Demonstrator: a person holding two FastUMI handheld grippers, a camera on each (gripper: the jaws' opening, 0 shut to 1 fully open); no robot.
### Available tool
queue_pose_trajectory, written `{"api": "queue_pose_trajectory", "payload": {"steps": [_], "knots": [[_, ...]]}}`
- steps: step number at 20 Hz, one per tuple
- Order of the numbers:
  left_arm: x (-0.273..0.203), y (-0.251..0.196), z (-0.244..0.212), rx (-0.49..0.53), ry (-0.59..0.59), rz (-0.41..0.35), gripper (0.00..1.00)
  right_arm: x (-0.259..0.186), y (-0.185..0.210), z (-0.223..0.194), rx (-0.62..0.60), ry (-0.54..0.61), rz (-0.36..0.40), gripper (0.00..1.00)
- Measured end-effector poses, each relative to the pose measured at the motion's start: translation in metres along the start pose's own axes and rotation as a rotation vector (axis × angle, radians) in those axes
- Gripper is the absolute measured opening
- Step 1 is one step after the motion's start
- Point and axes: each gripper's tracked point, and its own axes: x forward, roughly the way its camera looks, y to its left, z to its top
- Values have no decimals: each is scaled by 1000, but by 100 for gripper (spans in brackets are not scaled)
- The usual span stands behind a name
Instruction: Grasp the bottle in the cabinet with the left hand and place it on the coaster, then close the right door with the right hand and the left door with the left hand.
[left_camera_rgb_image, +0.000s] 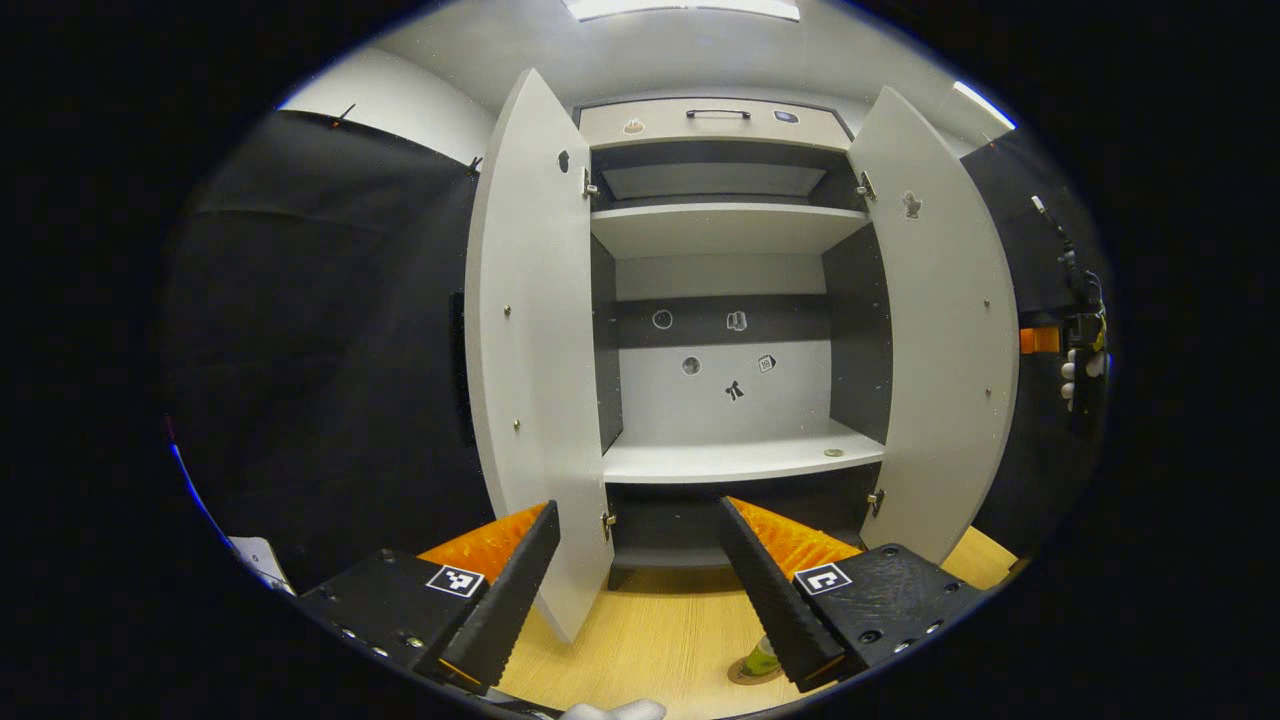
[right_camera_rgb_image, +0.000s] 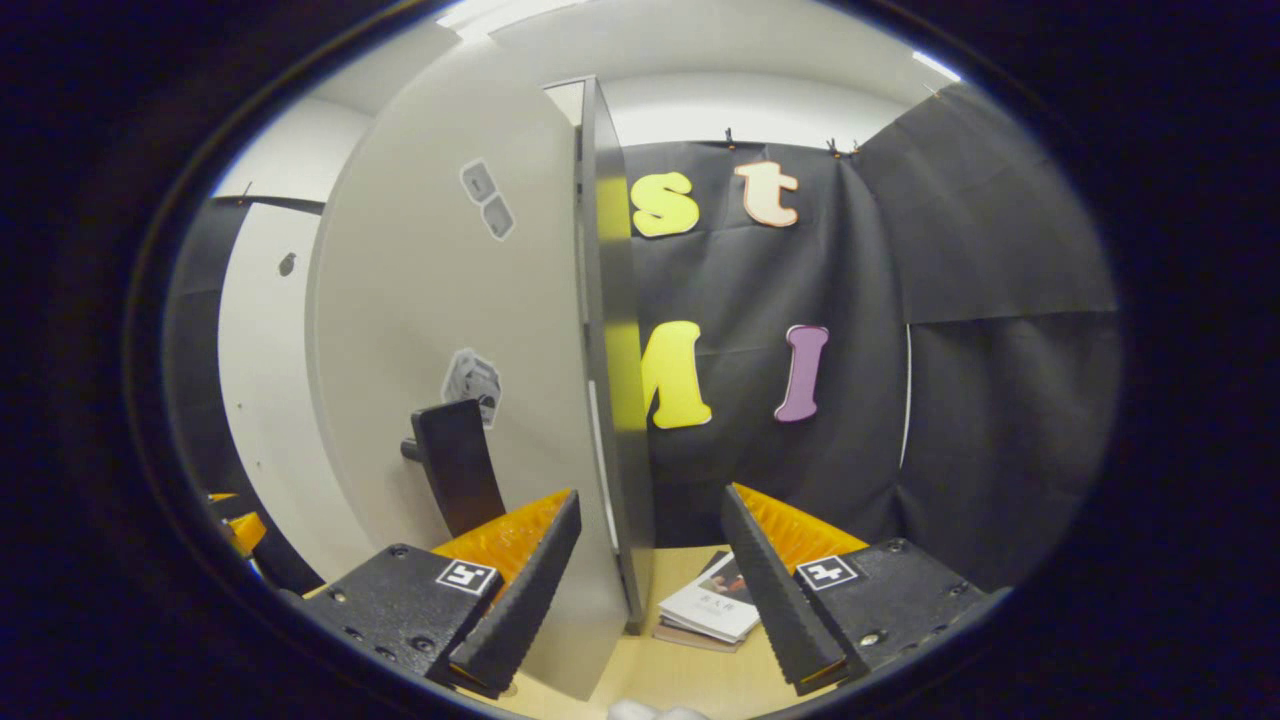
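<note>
While both doors are standing wide, we are looking with the left gripper view straight into the cabinet (left_camera_rgb_image: 720, 300), its pale shelves bare apart from a small round thing (left_camera_rgb_image: 833, 452) lying near the right end of the lower shelf; we cannot tell what it is. The left door (left_camera_rgb_image: 530, 330) is swinging out toward us on the left and the right door (left_camera_rgb_image: 935, 320) on the right. Below them the wooden table (left_camera_rgb_image: 660, 630) is running toward us. The left gripper (left_camera_rgb_image: 640, 590) is hanging in front of the cabinet's foot with its fingers spread apart and nothing between them; the near edge of the left door is falling in the gap between the fingers. The bottle (left_camera_rgb_image: 762, 657) is showing as a green sliver at the very near edge of the table, standing on the round coaster (left_camera_rgb_image: 745, 674), low beside the inner side of the right-hand finger and mostly hidden by it.

In the right gripper view we are facing the outer face of the right door (right_camera_rgb_image: 450, 330) edge-on, its dark handle (right_camera_rgb_image: 455, 465) just beyond the left-hand finger. The right gripper (right_camera_rgb_image: 650, 590) is spread wide too, gripping nothing, the door's edge rising within the gap. A small stack of books (right_camera_rgb_image: 712, 605) is lying on the table (right_camera_rgb_image: 690, 685) between the fingers.
</note>
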Motion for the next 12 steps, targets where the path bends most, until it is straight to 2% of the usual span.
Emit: {"api": "queue_pose_trajectory", "payload": {"steps": [5,9,12], "knots": [[3,14,-4,12,-10,-42,97,9,55,-1,-74,-5,-8,93],[7,21,-7,12,-12,-71,96,15,101,-17,-64,36,84,93],[7,26,-5,11,-18,-84,96,16,118,-18,-52,43,110,98]]}}
